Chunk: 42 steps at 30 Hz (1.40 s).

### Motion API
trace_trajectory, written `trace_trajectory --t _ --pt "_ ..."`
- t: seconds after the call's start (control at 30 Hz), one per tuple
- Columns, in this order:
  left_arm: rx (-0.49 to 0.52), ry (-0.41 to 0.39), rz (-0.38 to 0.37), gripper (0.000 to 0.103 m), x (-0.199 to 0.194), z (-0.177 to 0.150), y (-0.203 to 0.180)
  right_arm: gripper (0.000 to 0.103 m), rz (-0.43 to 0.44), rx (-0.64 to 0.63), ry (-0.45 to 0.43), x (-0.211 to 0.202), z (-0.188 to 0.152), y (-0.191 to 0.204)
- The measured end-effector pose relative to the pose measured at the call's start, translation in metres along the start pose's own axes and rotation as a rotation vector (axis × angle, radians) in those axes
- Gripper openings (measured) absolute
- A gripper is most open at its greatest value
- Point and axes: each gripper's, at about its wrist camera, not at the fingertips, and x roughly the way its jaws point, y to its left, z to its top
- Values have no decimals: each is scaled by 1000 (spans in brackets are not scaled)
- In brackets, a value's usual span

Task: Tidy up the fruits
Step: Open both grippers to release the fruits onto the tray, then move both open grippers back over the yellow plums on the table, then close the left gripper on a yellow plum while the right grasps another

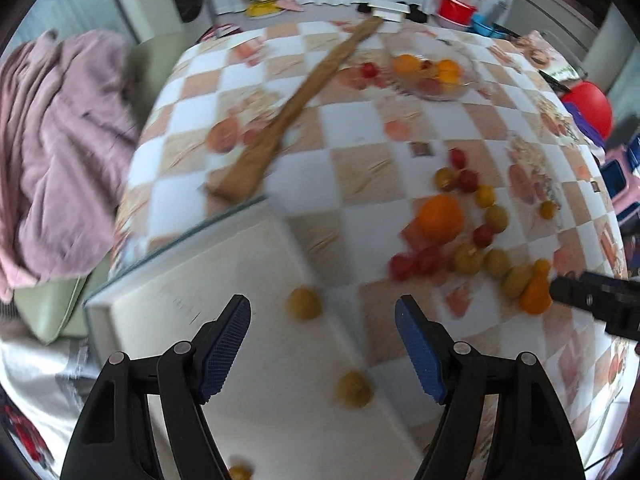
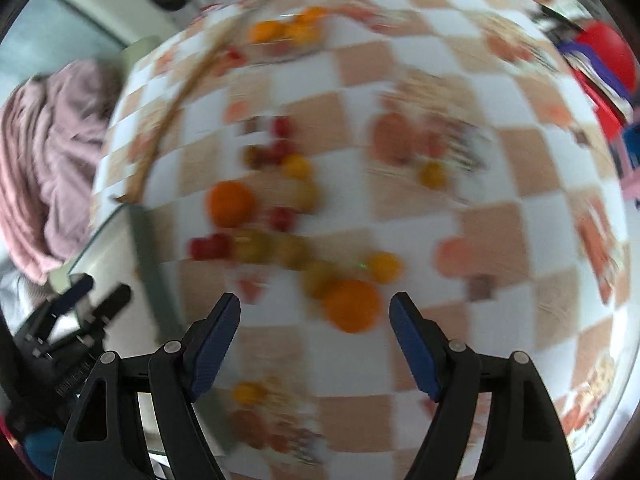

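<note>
Both hand-held grippers, left point(image 1: 323, 344) and right point(image 2: 315, 342), are held apart, nothing gripped. Fruits point(image 1: 440, 216) are scattered on checkered tabletop point(image 1: 352, 128); right view blurred.

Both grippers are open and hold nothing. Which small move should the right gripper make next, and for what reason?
Probably lower the right gripper onto the orange just ahead of it and close. Its jaws are open and empty, and that fruit lies on the checkered tablecloth almost between the fingertips. The picture is blurred, so first slow down.
</note>
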Motion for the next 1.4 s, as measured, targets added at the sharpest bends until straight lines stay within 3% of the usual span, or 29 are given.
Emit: trace_trajectory --t 0.2,0.47,0.73,0.9,1.07,1.13,1.23,1.33,1.4 --pt "71 -7 -8 76 20 39 -41 80 -21 37 -17 1 13 -42" --pt "126 10 -7 76 66 79 -72 80 -45 -53 -34 20 40 -54" --pt "202 12 -22 76 87 83 -94 80 -77 -137 -70 41 54 -53" --pt "198 30 -33 76 93 83 -88 80 -100 -192 -109 45 62 -41" --pt "188 23 -48 75 96 82 -88 69 -142 -234 -136 48 63 -28" --pt "203 11 -66 68 95 83 -92 61 -161 -244 -146 50 64 -23" --pt "226 -8 -72 59 93 82 -101 42 -170 -249 -162 49 65 -22" --pt "226 -8 -102 46 92 81 -103 27 -127 -236 -160 44 66 -29" --pt "239 -13 -111 25 90 80 -105 23 -68 -215 -150 42 66 -34"
